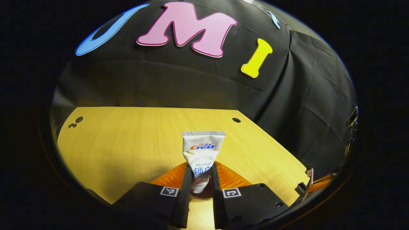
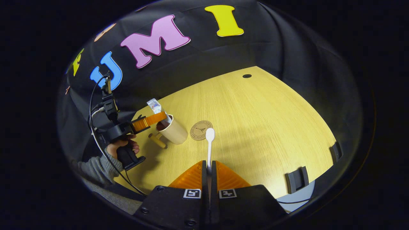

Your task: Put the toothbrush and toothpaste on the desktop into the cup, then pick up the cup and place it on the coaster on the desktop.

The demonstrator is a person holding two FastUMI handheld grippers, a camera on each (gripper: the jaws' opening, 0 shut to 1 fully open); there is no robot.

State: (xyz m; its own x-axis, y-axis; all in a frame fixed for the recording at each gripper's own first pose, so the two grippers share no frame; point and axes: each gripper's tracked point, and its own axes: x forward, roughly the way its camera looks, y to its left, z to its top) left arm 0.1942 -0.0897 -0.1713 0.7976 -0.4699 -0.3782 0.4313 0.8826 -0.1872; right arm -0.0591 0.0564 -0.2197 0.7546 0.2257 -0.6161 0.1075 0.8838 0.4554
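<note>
Right gripper view shows one toothbrush [image 2: 209,145], one toothpaste tube [image 2: 155,106], one cup [image 2: 174,131] and one round coaster [image 2: 201,130] on the wooden table [image 2: 271,127]. The right gripper [image 2: 209,171] hangs above the table, its fingers narrowed onto the toothbrush handle, the brush head pointing forward beside the coaster. At the far left a hand [image 2: 123,145] in a grey sleeve [image 2: 96,169] holds the left gripper [image 2: 159,117] level over the cup, which stands just beside the coaster. In the left gripper view, the left gripper [image 1: 201,179] clamps the toothpaste tube [image 1: 203,150] between its fingers, cap end down in the cup's mouth, crimped end up.
</note>
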